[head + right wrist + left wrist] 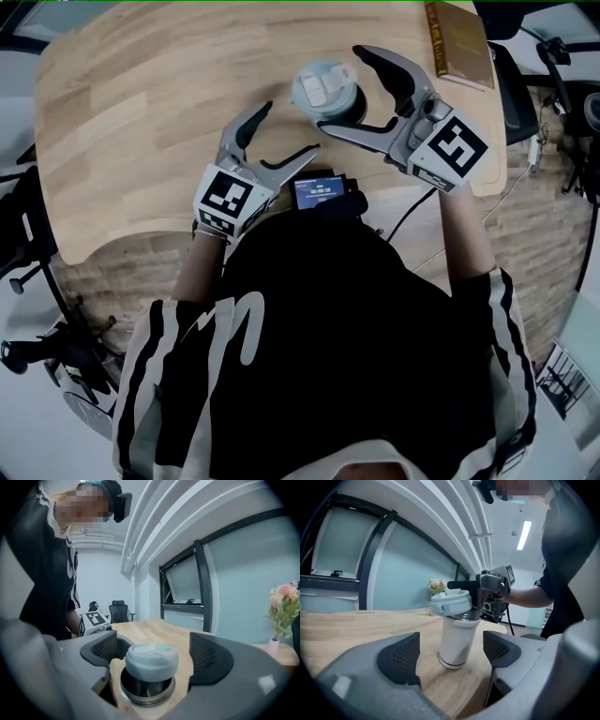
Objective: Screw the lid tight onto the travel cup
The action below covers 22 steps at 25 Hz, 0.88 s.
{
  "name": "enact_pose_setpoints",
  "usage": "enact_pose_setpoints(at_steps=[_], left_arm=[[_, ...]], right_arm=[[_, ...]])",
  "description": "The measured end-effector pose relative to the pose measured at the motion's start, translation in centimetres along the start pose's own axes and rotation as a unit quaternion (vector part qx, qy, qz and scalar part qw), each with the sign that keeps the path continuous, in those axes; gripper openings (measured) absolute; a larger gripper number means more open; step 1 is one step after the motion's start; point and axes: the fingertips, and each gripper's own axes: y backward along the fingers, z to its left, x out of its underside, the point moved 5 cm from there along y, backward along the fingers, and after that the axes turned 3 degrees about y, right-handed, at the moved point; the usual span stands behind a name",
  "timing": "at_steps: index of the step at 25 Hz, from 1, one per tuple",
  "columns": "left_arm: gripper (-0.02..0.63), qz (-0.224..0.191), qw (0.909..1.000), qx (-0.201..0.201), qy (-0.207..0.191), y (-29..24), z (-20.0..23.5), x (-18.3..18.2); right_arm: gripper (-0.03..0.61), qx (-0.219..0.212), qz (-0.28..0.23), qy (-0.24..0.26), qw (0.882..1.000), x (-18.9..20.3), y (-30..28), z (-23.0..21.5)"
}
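Your wooden table (141,112) carries the white travel cup (457,641) in from every edge, with bare wood left of the cup. Its pale blue lid (450,603) sits tilted on the steel mouth. Your right gripper (342,86) straddles the cup, jaws apart, touching nothing; your left gripper (291,128), jaws wide and empty, waits just left of the cup

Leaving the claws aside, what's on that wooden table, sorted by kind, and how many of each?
Travel cup: 1
Lid: 1
Book: 1
Small screen device: 1
Total: 4
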Motion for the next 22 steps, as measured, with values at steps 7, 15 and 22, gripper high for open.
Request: enact_pose_setpoints(at_steps=[7,15,22], left_arm=[[0.440,-0.007,0.9999,0.011,-0.006,-2.1,-0.6,0.1],[0.448,0.029,0.9989,0.037,-0.009,-4.2,-0.9,1.2],[0.448,0.023,0.9981,0.048,-0.030,-6.0,-1.5,0.9]], right_arm=[[0.482,-0.037,0.042,0.002,0.998,0.7,-2.3,-0.4],[0.491,-0.097,0.113,0.013,0.989,2.3,-3.9,0.7],[0.489,-0.089,0.121,0.019,0.988,2.0,-4.7,0.2]])
